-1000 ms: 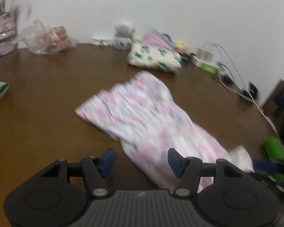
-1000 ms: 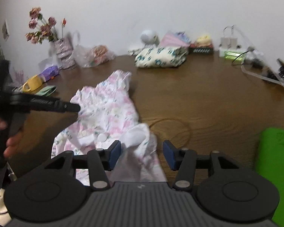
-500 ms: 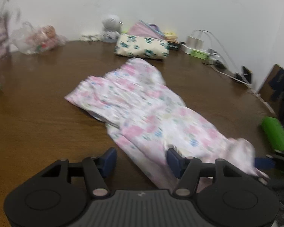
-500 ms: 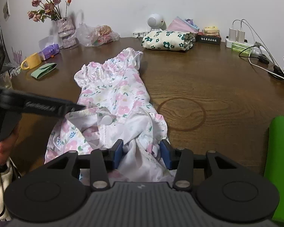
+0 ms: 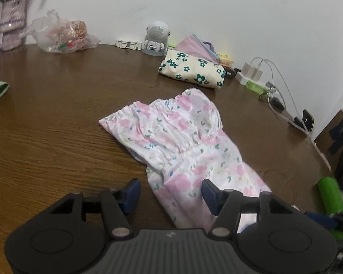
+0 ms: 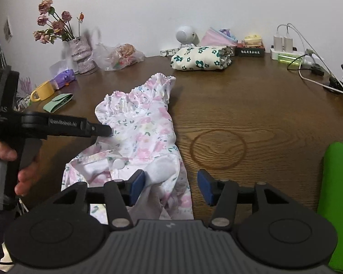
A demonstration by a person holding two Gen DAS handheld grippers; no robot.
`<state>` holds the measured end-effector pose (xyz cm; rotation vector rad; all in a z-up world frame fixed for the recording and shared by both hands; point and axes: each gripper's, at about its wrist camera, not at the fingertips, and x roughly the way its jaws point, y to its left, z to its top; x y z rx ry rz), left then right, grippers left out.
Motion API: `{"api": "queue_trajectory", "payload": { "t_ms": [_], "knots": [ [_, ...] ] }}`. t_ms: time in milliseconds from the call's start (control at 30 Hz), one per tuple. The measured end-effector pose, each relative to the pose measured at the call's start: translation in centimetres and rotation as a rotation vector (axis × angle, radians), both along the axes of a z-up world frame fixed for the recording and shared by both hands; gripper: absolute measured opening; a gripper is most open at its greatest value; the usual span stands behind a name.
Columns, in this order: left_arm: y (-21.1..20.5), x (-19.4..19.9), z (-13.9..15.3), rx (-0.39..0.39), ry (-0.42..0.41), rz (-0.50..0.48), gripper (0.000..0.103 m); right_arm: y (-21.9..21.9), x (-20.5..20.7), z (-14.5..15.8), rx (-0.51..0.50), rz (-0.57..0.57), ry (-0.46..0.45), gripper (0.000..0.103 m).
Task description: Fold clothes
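A pink floral garment (image 5: 183, 141) lies spread lengthwise on the brown wooden table (image 5: 57, 123); it also shows in the right wrist view (image 6: 146, 132). My left gripper (image 5: 170, 194) is open, its jaws either side of the garment's near edge, low over the table. In the right wrist view the left gripper (image 6: 103, 130) reaches in from the left over the cloth. My right gripper (image 6: 171, 187) is open over the garment's near end, with cloth bunched between the jaws.
A folded cream floral cloth (image 6: 201, 58) lies at the back by the wall. A flower vase (image 6: 80, 50), a plastic bag (image 6: 119, 56), chargers with cables (image 6: 285, 50) and a green item (image 6: 338, 201) ring the table.
My right gripper, shut on the garment half a second ago, has opened and let it go. The left gripper has moved closer over the cloth's near edge.
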<state>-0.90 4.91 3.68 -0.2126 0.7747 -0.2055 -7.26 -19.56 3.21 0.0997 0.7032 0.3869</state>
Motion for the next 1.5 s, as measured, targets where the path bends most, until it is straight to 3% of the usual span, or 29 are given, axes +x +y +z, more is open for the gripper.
{"api": "queue_trajectory", "payload": {
  "t_ms": [167, 233, 267, 433, 767, 867, 1067, 1133, 1233, 1300, 1400, 1500],
  "knots": [
    [-0.8, 1.6, -0.2, -0.007, 0.015, -0.007, 0.050, 0.8, 0.2, -0.3, 0.002, 0.021, -0.002, 0.053],
    [-1.2, 2.2, -0.3, 0.009, 0.022, -0.017, 0.029, 0.9, 0.3, -0.4, 0.004, 0.029, -0.004, 0.053],
    [-1.4, 2.6, -0.4, 0.018, 0.026, -0.021, 0.025, 1.0, 0.3, -0.4, 0.006, 0.033, -0.005, 0.053],
    [-1.6, 3.9, -0.8, 0.044, 0.012, -0.031, 0.021, 1.6, 0.5, -0.5, 0.003, 0.044, -0.006, 0.053],
    [-2.0, 8.0, -0.7, 0.016, -0.013, -0.023, 0.021, 3.0, 1.0, -1.4, -0.020, 0.028, 0.000, 0.051],
    [-2.1, 8.3, -0.5, 0.015, -0.018, -0.010, 0.023, 3.0, 0.8, -1.4, -0.025, 0.039, -0.012, 0.052],
    [-0.4, 3.9, 2.5, 0.098, -0.104, -0.037, 0.037, 1.3, -1.2, 0.0, -0.027, 0.139, -0.104, 0.057],
    [0.3, 1.4, 3.6, 0.124, -0.134, -0.118, 0.049, 0.8, -1.8, 0.5, -0.027, 0.172, -0.134, 0.062],
    [0.4, -2.2, 3.8, 0.118, -0.158, -0.244, 0.058, -0.1, -2.8, 1.2, -0.028, 0.222, -0.180, 0.068],
    [0.2, -4.2, 3.4, 0.103, -0.160, -0.328, 0.062, -0.6, -3.5, 1.7, -0.028, 0.255, -0.211, 0.077],
    [-0.1, -7.1, 2.7, 0.083, -0.160, -0.443, 0.062, -1.5, -4.5, 2.4, -0.028, 0.305, -0.257, 0.078],
    [-0.4, -7.6, 1.4, 0.062, -0.125, -0.442, 0.061, -0.5, -5.0, 2.2, -0.028, 0.386, -0.252, 0.078]
  ]
}}
